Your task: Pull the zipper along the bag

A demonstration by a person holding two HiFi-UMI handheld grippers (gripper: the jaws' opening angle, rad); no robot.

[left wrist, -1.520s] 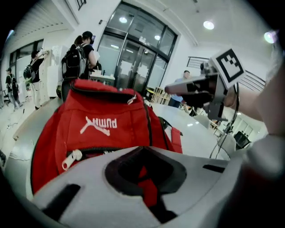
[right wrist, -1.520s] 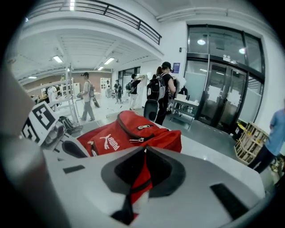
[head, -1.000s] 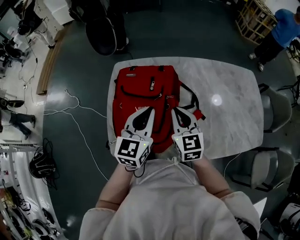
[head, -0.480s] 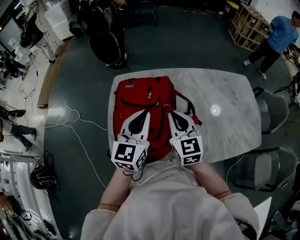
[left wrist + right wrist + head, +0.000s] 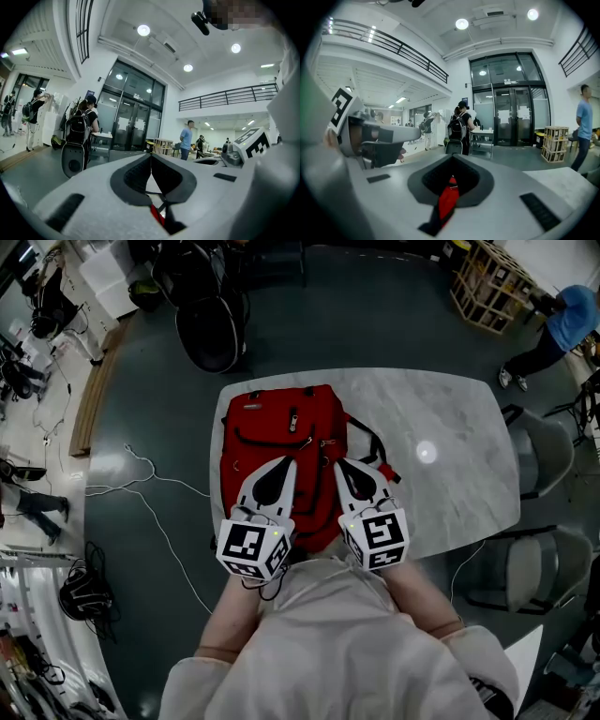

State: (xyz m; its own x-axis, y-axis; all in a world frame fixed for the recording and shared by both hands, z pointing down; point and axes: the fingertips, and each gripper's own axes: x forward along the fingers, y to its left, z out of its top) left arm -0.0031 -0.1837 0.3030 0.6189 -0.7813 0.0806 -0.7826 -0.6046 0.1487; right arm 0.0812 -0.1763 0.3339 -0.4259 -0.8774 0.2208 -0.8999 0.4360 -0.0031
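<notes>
Clearly, bag (image 5: 281, 432): one, red, lying on the table (image 5: 450, 456), left part
Grippers: two
Left gripper (image 5: 290, 461): tips pressed together over the bag
Right gripper (image 5: 339, 463): tips closed too; red behind them, perhaps the bag
Bag's near end: hidden under both grippers

The head view looks steeply down from above onto the table (image 5: 455, 409) and bag (image 5: 323, 418). Each gripper view sits low, close behind its own jaws, facing level across the hall. Both share the doors (image 5: 126, 126) and the person in blue (image 5: 186, 137).
</notes>
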